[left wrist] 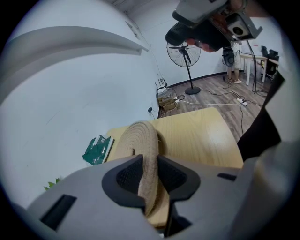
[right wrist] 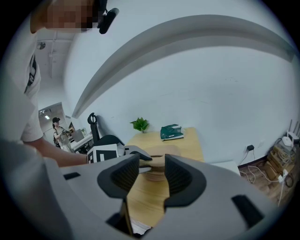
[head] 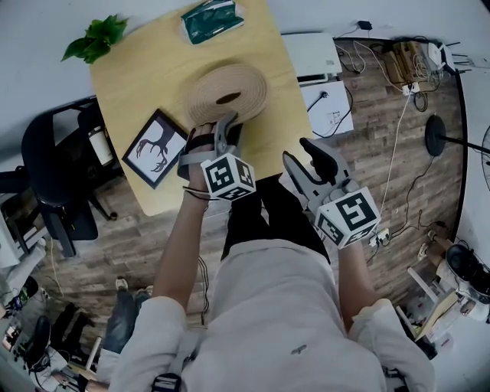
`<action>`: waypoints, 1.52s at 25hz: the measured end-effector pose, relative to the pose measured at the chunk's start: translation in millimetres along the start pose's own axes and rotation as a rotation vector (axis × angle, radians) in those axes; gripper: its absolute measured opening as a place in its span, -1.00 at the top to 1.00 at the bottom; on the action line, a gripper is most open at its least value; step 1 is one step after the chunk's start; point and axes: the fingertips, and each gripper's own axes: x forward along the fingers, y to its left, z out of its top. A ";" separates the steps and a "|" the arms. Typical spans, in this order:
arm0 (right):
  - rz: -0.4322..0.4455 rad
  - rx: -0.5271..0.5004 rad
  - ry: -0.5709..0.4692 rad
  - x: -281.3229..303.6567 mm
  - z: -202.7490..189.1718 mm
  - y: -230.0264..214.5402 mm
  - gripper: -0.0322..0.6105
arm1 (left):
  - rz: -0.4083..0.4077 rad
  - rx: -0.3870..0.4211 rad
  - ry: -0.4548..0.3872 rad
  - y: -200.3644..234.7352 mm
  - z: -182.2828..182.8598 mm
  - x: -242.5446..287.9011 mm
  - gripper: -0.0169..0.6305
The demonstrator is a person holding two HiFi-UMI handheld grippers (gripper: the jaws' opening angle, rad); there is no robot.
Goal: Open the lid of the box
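Observation:
A round woven rope box (head: 227, 90) with a flat coiled lid sits on the light wooden table (head: 138, 76). My left gripper (head: 218, 126) reaches over the table's near edge to the box's near rim. In the left gripper view the lid's rim (left wrist: 140, 140) stands edge-on between the two dark pads, which press on it from both sides; the left gripper (left wrist: 149, 176) is shut on it. My right gripper (head: 297, 150) hangs off the table's near right corner, apart from the box. Its jaws (right wrist: 152, 176) are open with nothing between them, and the box (right wrist: 161, 164) shows beyond them.
A framed black-and-white picture (head: 155, 148) lies on the table left of the left gripper. A green packet (head: 212, 19) and a small plant (head: 96, 37) are at the far side. An office chair (head: 53, 168) stands left; a white box (head: 312, 53) and cables lie on the floor right.

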 end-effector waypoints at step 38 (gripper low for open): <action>0.030 -0.079 -0.075 3.5 59.3 17.5 0.41 | 0.128 -0.051 -0.018 58.7 3.3 -63.5 0.73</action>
